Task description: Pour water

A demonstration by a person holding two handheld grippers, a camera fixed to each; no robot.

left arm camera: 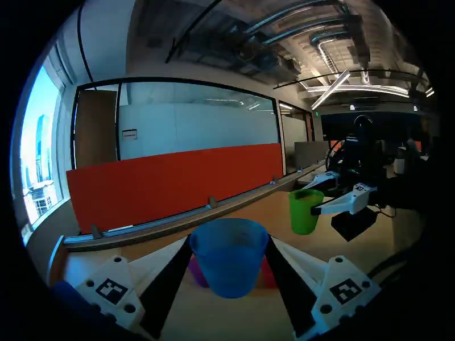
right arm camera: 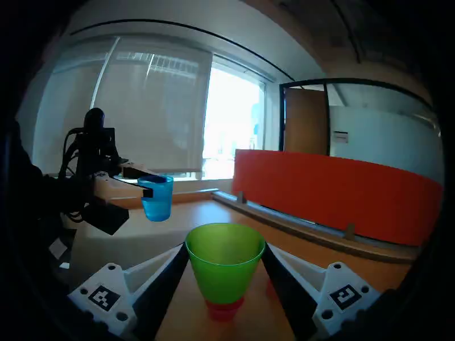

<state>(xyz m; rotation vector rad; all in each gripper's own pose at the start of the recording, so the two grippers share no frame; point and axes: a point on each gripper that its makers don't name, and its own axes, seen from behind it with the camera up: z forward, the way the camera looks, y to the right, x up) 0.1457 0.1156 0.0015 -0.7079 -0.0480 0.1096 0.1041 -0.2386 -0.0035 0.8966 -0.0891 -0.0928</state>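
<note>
Cups upright, both held: left gripper (left arm camera: pixel 228 250) clamps the blue cup (left arm camera: pixel 230 267), right gripper (right arm camera: pixel 224 256) clamps the green cup (right arm camera: pixel 225 264), over the bench (right arm camera: pixel 176 219).

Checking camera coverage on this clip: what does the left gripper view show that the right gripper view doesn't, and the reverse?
Left gripper view: ceiling pipes and light strips overhead, plus a purple thing behind the blue cup held in the left gripper.

Right gripper view: window blinds, and the green cup up close in the right gripper.

Shared: both cups, both grippers, the orange partition, the desk, the door and a window.
</note>
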